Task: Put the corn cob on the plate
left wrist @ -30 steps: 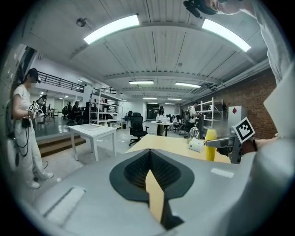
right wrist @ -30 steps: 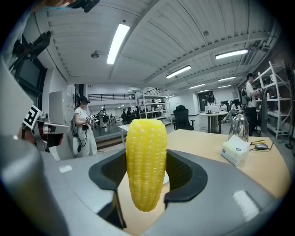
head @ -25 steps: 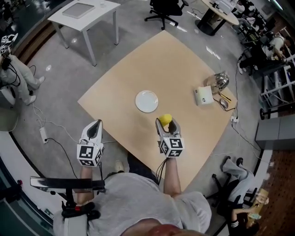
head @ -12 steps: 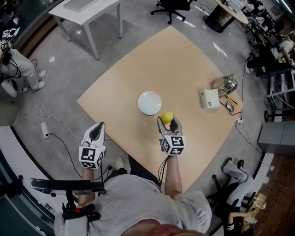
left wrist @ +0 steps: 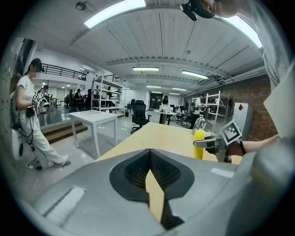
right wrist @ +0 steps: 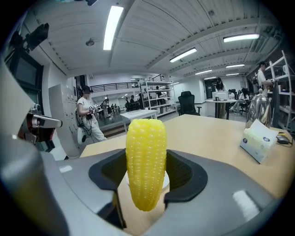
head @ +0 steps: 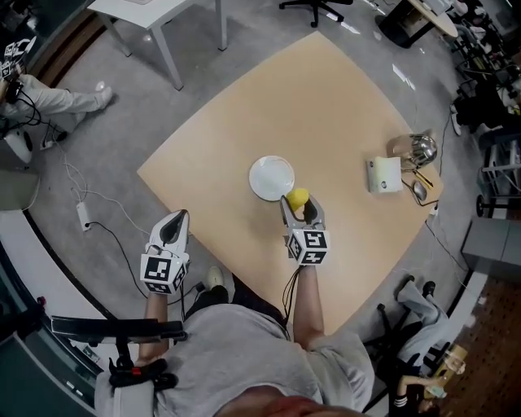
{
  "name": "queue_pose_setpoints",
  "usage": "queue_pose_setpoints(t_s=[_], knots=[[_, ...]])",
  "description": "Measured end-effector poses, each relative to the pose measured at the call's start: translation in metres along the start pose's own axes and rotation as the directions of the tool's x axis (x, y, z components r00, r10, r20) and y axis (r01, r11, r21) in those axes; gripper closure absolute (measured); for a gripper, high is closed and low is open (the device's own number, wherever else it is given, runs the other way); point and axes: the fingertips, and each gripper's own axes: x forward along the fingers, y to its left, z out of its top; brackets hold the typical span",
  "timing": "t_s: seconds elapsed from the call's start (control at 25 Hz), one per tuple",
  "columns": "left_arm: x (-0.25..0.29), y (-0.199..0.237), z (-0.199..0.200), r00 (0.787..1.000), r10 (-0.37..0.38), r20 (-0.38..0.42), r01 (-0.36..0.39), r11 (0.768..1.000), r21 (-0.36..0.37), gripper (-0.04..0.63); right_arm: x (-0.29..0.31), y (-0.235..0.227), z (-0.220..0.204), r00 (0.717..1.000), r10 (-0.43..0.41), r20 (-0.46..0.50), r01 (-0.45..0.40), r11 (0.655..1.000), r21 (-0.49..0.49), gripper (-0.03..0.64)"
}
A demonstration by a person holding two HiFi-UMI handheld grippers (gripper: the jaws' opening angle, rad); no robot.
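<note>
Right claw (head: 299, 208) clamped on corn cob (right wrist: 146, 161), cob upright between jaws. Plate (head: 271, 177) just ahead-left of claw tips. Left claw (left wrist: 150, 173) closed, empty, beyond desk (head: 342, 98) edge. Risk: opening too early, upright cob clips rim, topples, rolls across desk.

Plate (right wrist: 167, 180) mostly hidden behind the corn cob (right wrist: 146, 161), person (head: 61, 99) cut off at upper left, chair (head: 317, 6) cropped at top edge
</note>
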Motion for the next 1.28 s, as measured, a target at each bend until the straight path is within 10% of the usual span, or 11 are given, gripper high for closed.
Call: queue_pose_setpoints(t_s=[1.28], knots=[[0.024, 0.004, -0.024, 0.995, 0.022, -0.096, -0.027, 0.998, -0.049, 0.575, 0.077, -0.009, -0.029, 0.993, 0.063, -0.103, -0.061, 0.998, 0.014, 0.362]])
